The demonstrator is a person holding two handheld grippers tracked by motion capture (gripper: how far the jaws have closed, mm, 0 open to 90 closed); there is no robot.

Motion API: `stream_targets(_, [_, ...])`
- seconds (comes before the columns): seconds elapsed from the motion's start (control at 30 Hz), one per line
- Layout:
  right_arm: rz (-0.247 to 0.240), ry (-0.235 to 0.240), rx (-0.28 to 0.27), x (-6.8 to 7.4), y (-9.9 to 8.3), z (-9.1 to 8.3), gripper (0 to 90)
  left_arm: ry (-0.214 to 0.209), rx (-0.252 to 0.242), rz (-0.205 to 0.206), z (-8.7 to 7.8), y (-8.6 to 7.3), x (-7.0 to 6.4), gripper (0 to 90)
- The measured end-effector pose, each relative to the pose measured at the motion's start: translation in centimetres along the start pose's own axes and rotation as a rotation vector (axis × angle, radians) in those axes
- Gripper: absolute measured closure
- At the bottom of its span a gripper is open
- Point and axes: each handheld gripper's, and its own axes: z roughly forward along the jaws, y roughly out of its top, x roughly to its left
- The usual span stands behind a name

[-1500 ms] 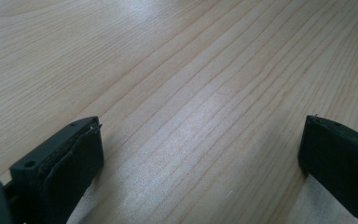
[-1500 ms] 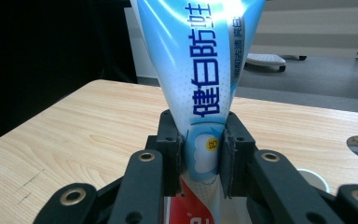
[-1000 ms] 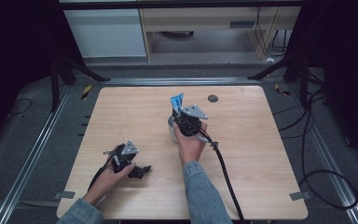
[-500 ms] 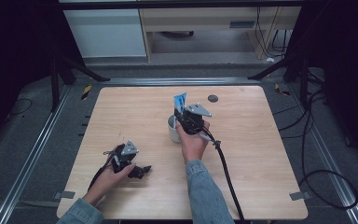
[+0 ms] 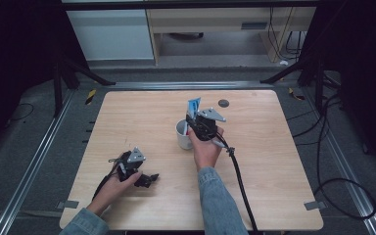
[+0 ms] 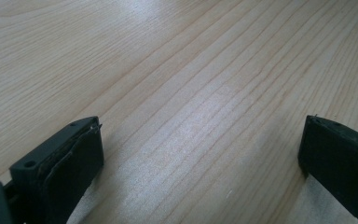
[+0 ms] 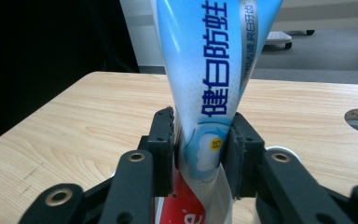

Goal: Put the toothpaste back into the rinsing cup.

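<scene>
Above the white cup [image 5: 182, 133], the right tongs [image 5: 194, 116], clamped on the toothpaste tube [image 7: 205, 74], have shifted rightward; left tongs [image 6: 200, 154] rest apart on the worktop [image 5: 274, 161].

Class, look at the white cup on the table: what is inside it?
A thin upright stick, perhaps a toothbrush, shows in the white cup. The right gripper holds a toothpaste tube above it; hand and gripper hide the rest.

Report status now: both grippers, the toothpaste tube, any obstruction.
Right gripper shut on toothpaste tube, upright over white cup. Left gripper open, empty, low over table. No obstruction seen.
</scene>
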Motion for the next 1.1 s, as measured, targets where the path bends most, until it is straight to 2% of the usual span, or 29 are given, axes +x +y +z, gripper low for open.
stream_targets(0.27, [-0.01,-0.012,0.023,-0.5,0.1,-0.3,58.0,0.0,0.0,0.0,0.0,0.0,0.0,0.0])
stream_targets(0.67, [-0.04,-0.027,0.029,-0.4,0.6,-0.6,55.2,0.0,0.0,0.0,0.0,0.0,0.0,0.0])
stream_targets(0.93, [-0.099,-0.038,0.041,0.1,1.2,-0.9,53.9,0.0,0.0,0.0,0.0,0.0,0.0,0.0])
stream_targets(1.1, [-0.12,-0.042,0.052,0.3,1.6,-1.2,51.0,0.0,0.0,0.0,0.0,0.0,0.0,0.0])
